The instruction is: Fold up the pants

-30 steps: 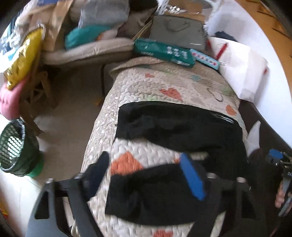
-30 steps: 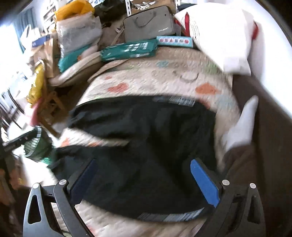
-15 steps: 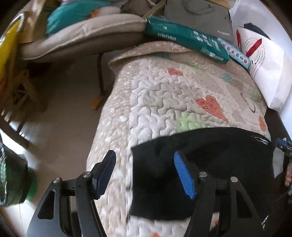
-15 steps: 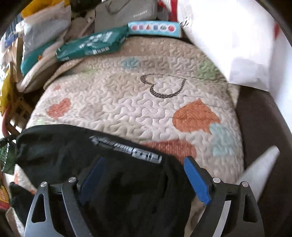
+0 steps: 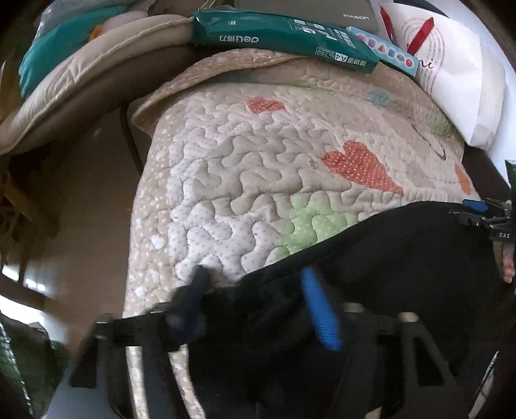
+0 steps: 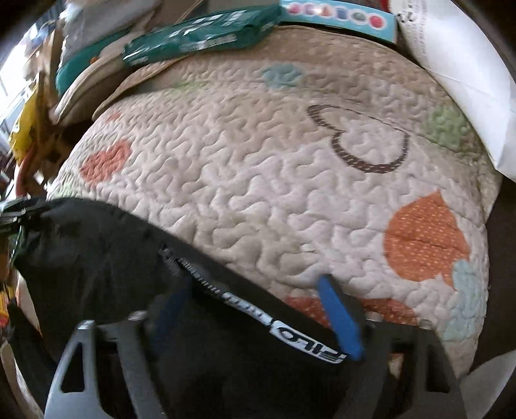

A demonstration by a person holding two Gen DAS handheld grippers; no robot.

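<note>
The quilt [image 5: 245,180] ended at a rounded left edge, and past that edge the bare floor [image 5: 87,193] lay lower. Beyond the black pants [image 5: 403,258] a wide part of the quilt was free up to the green paper pack [image 5: 280,35] and the light blue box [image 6: 338,16] at its far end. A white pillow [image 5: 458,74] closed the right side.

The pants lay on the near part of the quilt, with their far edge running as a slanted line across both views. A white printed band [image 6: 300,335] and a zipper [image 6: 183,267] showed near that edge in the right wrist view.

The left gripper [image 5: 254,296] stood with its fingers apart over the left corner of the pants, the cloth lying between and under them; it gripped nothing that I could see. The right gripper [image 6: 254,299] was also spread wide, one finger over the black cloth and the blue finger [image 6: 338,316] over the quilt just past the band.

The quilt was beige with orange and green patches and a brown outlined heart [image 6: 358,138]. A padded cushion [image 5: 80,87] and other piled things stood at the far left.
</note>
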